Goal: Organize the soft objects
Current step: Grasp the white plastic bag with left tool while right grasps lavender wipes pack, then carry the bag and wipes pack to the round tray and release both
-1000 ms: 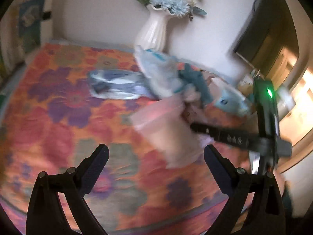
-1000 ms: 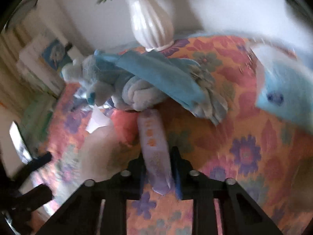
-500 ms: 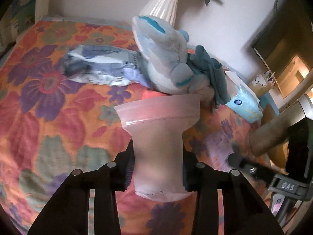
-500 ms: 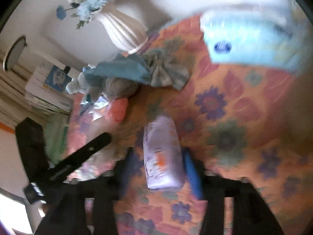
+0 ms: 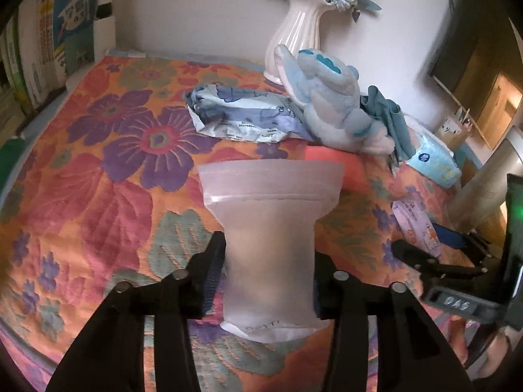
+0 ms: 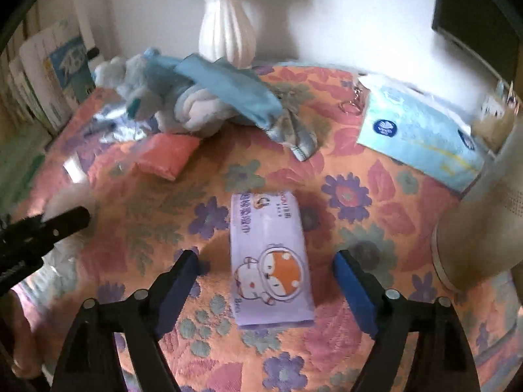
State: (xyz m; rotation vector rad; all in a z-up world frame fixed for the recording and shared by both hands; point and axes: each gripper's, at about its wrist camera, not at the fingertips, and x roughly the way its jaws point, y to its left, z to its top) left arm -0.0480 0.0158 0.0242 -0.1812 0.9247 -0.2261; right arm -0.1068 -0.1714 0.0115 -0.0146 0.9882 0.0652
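My left gripper (image 5: 269, 268) is shut on a translucent plastic bag (image 5: 269, 215) and holds it above the floral cloth. My right gripper (image 6: 266, 274) is open, its jaws on either side of a purple wet-wipes pack (image 6: 269, 254) that lies flat on the cloth; the pack also shows in the left wrist view (image 5: 415, 225). Behind lie a blue plush toy (image 5: 330, 98), a blue cloth (image 6: 235, 94), a red pouch (image 6: 166, 156), a blue-white wipes packet (image 5: 242, 117) and a light blue tissue pack (image 6: 415, 134).
A white vase (image 5: 294, 39) with blue flowers stands at the back by the wall. Books (image 5: 49, 42) stand at the left. A grey cylinder (image 6: 480, 225) stands at the right edge. The floral cloth (image 5: 98, 179) covers the table.
The left gripper closed on the plastic bag and lifted it. The right gripper opened and let the purple wipes pack down onto the cloth.
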